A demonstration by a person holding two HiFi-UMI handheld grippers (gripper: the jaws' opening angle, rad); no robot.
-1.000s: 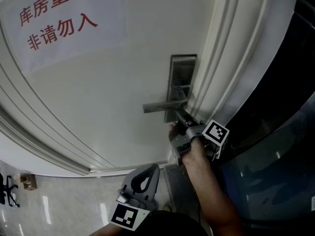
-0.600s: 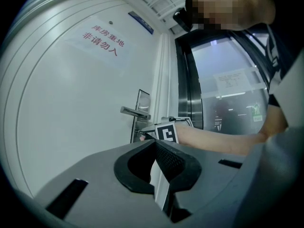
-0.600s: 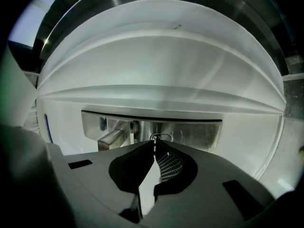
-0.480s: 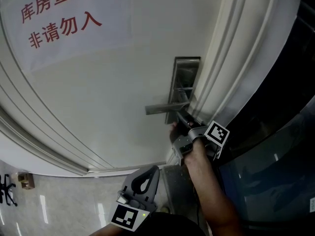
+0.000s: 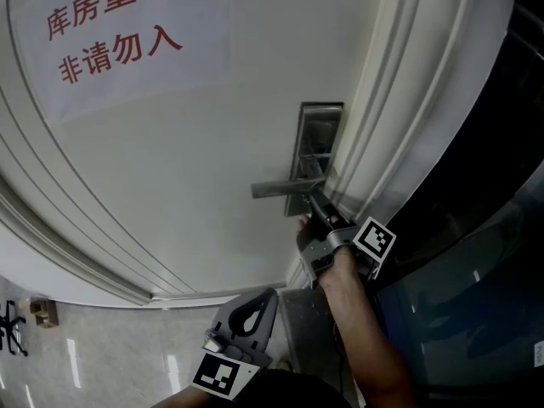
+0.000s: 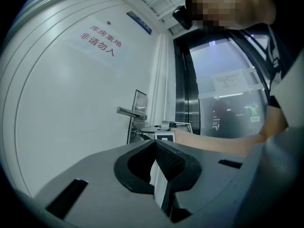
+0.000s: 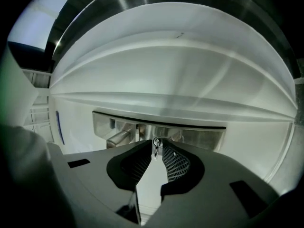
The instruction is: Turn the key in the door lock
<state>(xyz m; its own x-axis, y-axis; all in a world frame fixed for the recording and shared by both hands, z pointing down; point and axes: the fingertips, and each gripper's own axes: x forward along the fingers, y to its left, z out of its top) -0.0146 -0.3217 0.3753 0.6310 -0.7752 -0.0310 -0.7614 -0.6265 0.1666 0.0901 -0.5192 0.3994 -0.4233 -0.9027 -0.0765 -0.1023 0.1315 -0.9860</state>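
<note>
A steel lock plate [image 5: 319, 147] with a lever handle [image 5: 280, 187] sits at the white door's [image 5: 170, 168] right edge. Below the handle, my right gripper [image 5: 308, 202] reaches up to the plate. In the right gripper view its jaws are shut on a small metal key [image 7: 156, 147], which stands in front of the lock plate [image 7: 199, 137], with the handle [image 7: 118, 137] to the left. My left gripper [image 5: 271, 292] hangs low, well away from the door. Its jaws [image 6: 154, 142] are shut with nothing between them.
A paper notice with red characters [image 5: 110, 36] is stuck on the door's upper left. The moulded door frame [image 5: 399, 100] runs right of the lock, with dark glass [image 5: 484, 228] beyond it. Tiled floor [image 5: 102, 355] shows at the bottom left.
The right gripper's marker cube has shifted slightly down and right while the jaws stay at the lock. The left gripper has hardly moved.
</note>
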